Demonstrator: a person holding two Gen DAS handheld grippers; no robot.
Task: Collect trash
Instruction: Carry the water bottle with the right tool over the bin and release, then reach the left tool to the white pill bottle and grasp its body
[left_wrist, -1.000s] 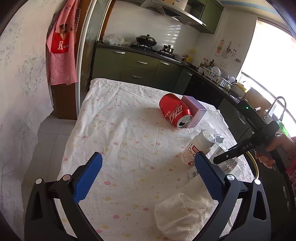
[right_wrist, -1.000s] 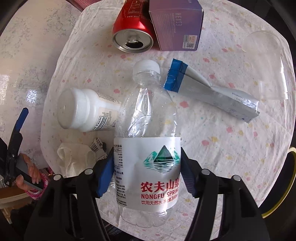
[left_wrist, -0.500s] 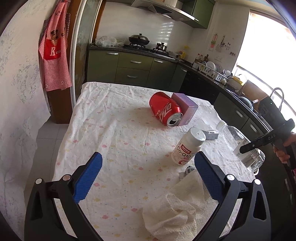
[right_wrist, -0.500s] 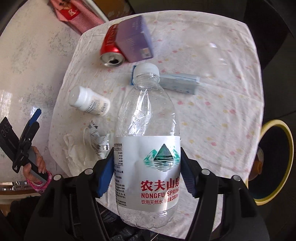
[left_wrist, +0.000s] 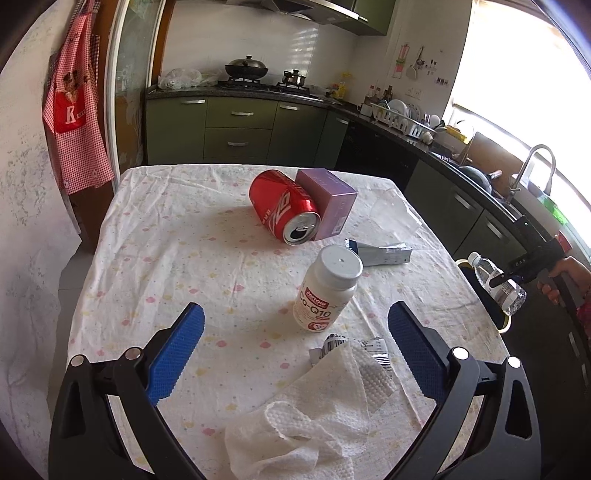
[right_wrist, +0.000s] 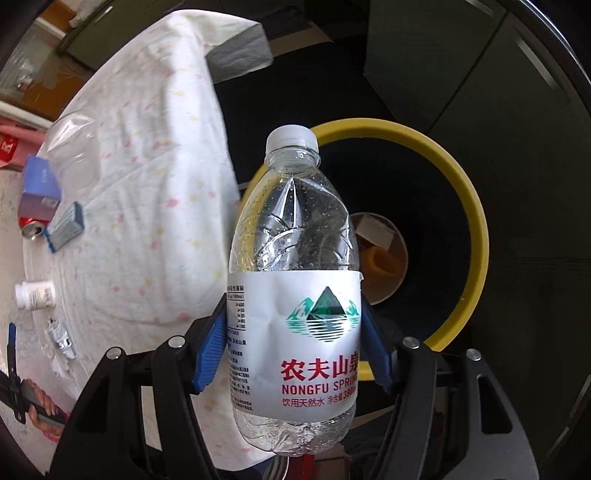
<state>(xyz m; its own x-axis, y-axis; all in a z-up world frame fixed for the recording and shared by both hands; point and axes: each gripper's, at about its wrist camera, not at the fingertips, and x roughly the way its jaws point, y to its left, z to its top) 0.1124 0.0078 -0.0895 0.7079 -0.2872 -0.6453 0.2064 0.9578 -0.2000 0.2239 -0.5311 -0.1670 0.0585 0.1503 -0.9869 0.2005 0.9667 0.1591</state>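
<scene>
1. Left wrist view: left gripper (left_wrist: 293, 350) hovers over the table (left_wrist: 155, 236) with its fingers spread wide, holding nothing. Between and below them lies a tissue (left_wrist: 306, 410) on a torn wrapper (left_wrist: 373, 349).
2. Trash left on the table: pill bottle (left_wrist: 327, 288) on its side, red can (left_wrist: 284, 206) touching a purple box (left_wrist: 328, 206), a foil packet (left_wrist: 384, 254) and a clear plastic sheet (left_wrist: 395, 216).
3. Far right of this view: right gripper (left_wrist: 506, 275) holds the bottle (left_wrist: 496, 282) off the table edge, above the bin (left_wrist: 504, 323).
4. Right wrist view: right gripper (right_wrist: 291, 354) is clamped on the bottle (right_wrist: 295, 280) at its label, cap pointing away. The yellow-rimmed bin (right_wrist: 476, 229) sits behind it, beside the table.
5. Risk: the bottle's lower end looks close to the near rim. Letting go from here could clip the rim and bounce it to the floor.
6. Risk: the thin plastic is already dented. A harder squeeze may crumple it; a partial release could let it slip early.
7. Risk on the left: the tissue is limp, so a grab may drag the wrapper along or miss it.
8. Hard to tell: the bottle blocks the bin's near rim, so the true overlap is unclear. The bin's contents show only as a cup-like shape with a scrap. The bottle's base is cut off by the gripper body.
</scene>
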